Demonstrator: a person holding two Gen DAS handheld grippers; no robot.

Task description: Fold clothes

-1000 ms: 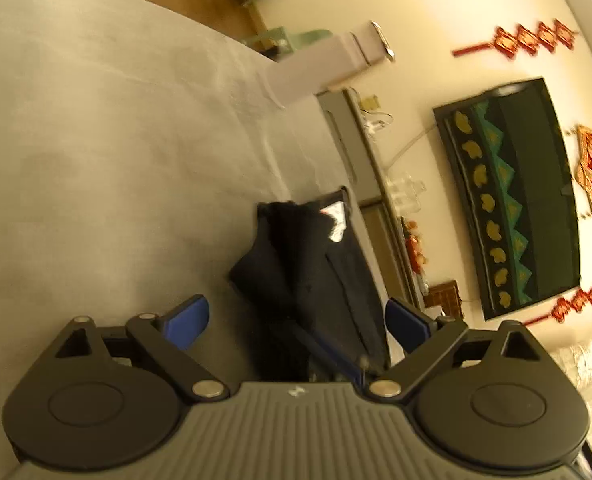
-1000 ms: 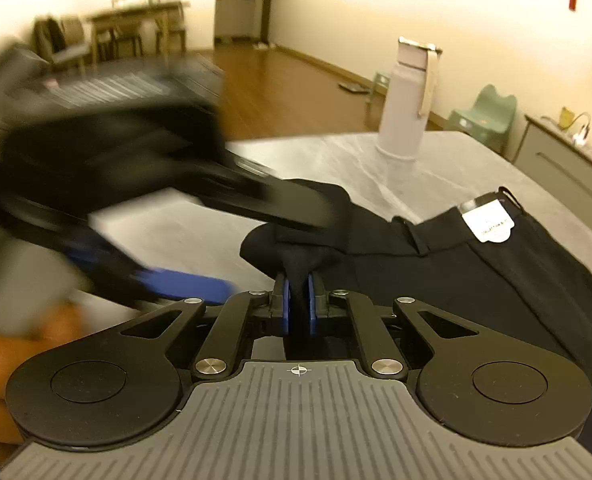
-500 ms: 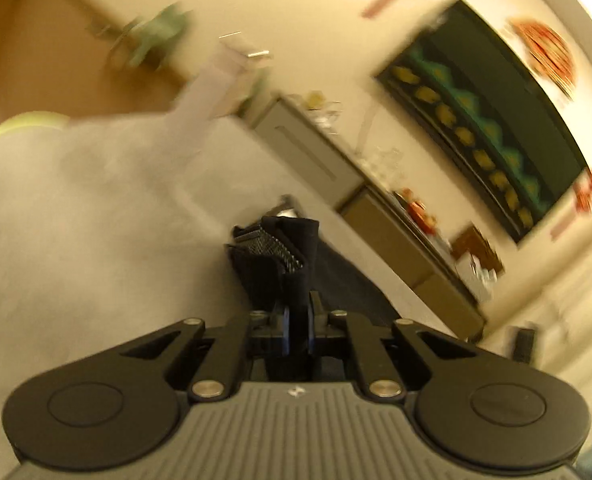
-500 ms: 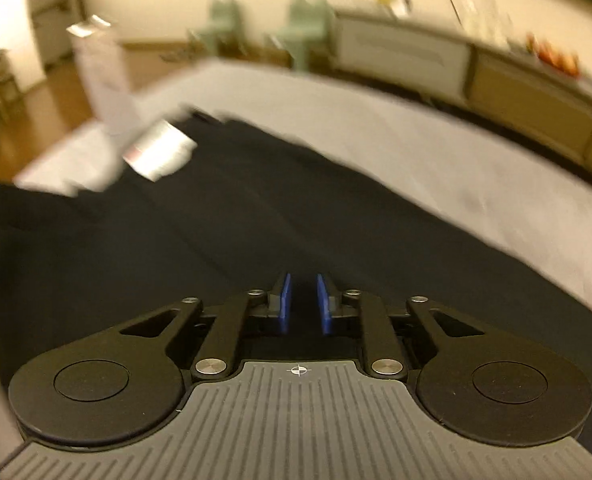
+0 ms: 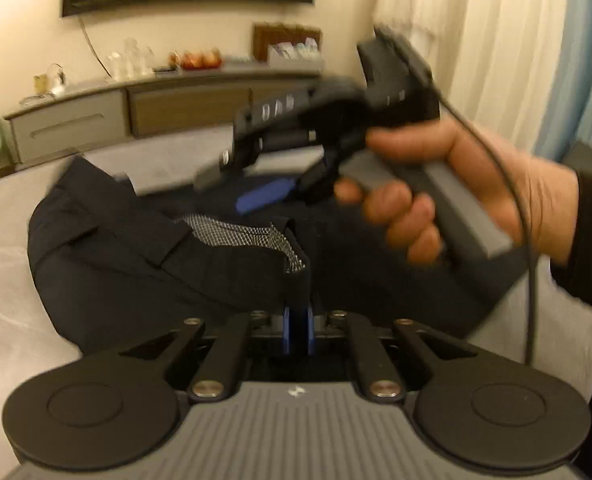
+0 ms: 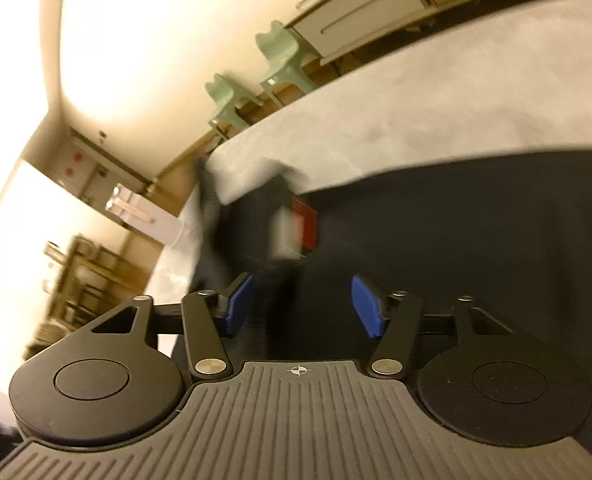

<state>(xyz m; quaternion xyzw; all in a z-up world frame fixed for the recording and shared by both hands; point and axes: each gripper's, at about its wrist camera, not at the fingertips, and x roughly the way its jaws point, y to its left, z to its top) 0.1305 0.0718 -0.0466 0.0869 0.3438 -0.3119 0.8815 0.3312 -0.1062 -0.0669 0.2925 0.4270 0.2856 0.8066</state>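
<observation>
Left wrist view: dark trousers [image 5: 143,256] are seen bunched on the grey counter [image 5: 3,320], a mesh pocket lining [image 5: 235,234] turned out near the middle. One edge of the cloth is drawn up into the left tongs [image 5: 297,330], which are clenched on it. Behind, the right tongs [image 5: 231,184] are carried by a hand [image 5: 456,188] above the far part of the trousers; one blue pad [image 5: 265,196] is visible, blurred.

Right wrist view: the right tongs [image 6: 302,306] are released, having just been opening, with nothing between the pads; dark cloth lies flat below them. A white and red tag [image 6: 296,232] is seen on the trousers ahead. Further out: a white bottle [image 6: 143,216] on the counter, two green chairs [image 6: 251,80], a sideboard [image 6: 360,12].

Step in hand, as judged: spreading the trousers before a fold. To be done well, the left grip is best kept firm while the opposite edge is taken by the right tongs, single layer only, and the cloth drawn taut and low over the counter so the lining is tucked back and no bunching is folded in.
</observation>
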